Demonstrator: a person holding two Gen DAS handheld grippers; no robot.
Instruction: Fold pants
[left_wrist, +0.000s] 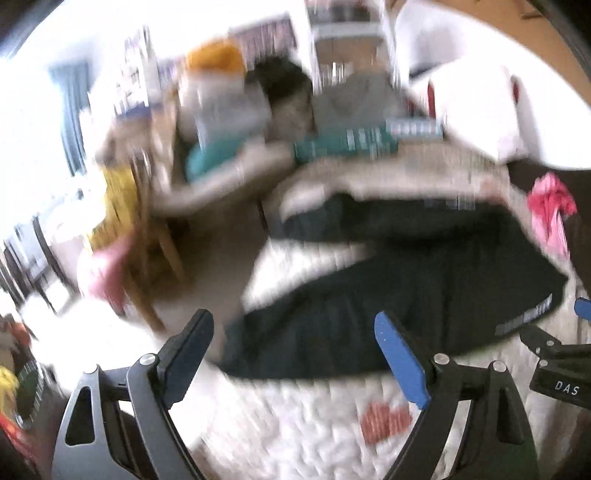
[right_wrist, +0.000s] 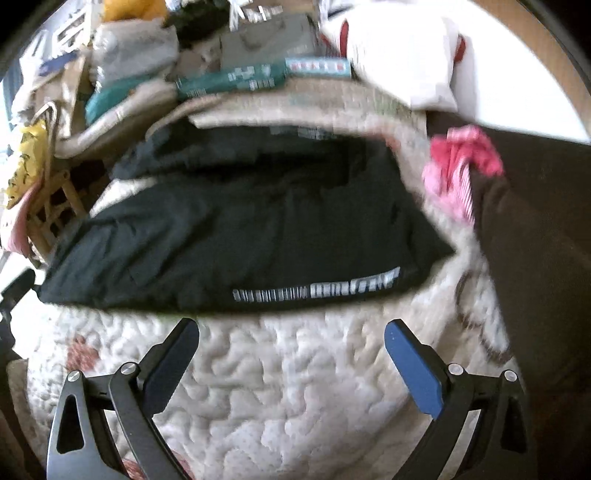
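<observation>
**Pants, black, laid on quilted bed — both tools free of them**

Pants (right_wrist: 240, 221): black, with a line of white lettering along the near edge. Spread flat across a white quilted bed cover (right_wrist: 280, 387); in the left wrist view (left_wrist: 406, 288) the two legs part toward 9 o'clock, white cover showing between them.

Right tool (right_wrist: 291, 362): fingers spread wide, nothing between them, only bare quilt. The pants lie at 12 o'clock of its tips, just beyond them, not touching.

Left tool (left_wrist: 295, 350): fingers wide apart, gripping nothing. The near edge of the pants shows between and beyond its tips, from 12 to 2 o'clock; no pad presses on the cloth. The view is heavily blurred.

Other items: pink cloth (right_wrist: 461, 166) at 2 o'clock of the pants, beside a dark brown cover (right_wrist: 535, 240). White pillow (right_wrist: 399, 51) at 1 o'clock. Teal boxes (right_wrist: 236, 79) and piled clutter past the far edge of the bed, at 11 to 12 o'clock.
</observation>
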